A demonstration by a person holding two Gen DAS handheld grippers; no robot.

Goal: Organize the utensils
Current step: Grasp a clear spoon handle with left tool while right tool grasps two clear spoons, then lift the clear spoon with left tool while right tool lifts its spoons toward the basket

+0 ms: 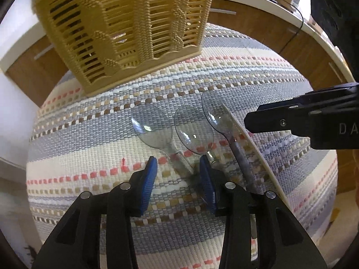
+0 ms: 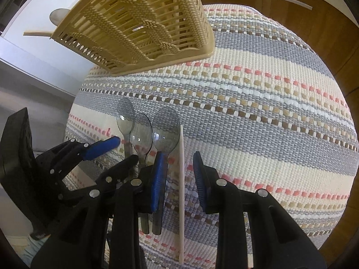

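Left wrist view showed my left gripper [image 1: 177,163] tipped steeply down over a striped woven mat [image 1: 258,83], its blue pads [image 1: 150,174] parted and clamped on nothing. Between them lay the handle of the leftmost clear plastic spoon [image 1: 152,125], which ran down under the gap without either pad pressing it. The middle clear spoon [image 1: 194,132] had its neck just against the outer face of my right-hand pad. A third clear spoon [image 1: 213,109] lay beside that one, and a cream chopstick [image 1: 253,143] ran alongside it, touching its bowl edge. All three bowls pointed toward a tan woven-pattern plastic basket [image 1: 125,33] standing on the far part of the mat, well apart from them.

From the right wrist, my right gripper [image 2: 178,174] also hung over the mat with its pads [image 2: 158,179] apart, gripping nothing. The chopstick [image 2: 182,179] ran lengthwise through that gap, nearer the left pad, but I could not tell whether it touched. That left pad rested over the third spoon's [image 2: 166,127] handle. My left gripper [image 2: 121,150] sat just beside, over the other two spoons.
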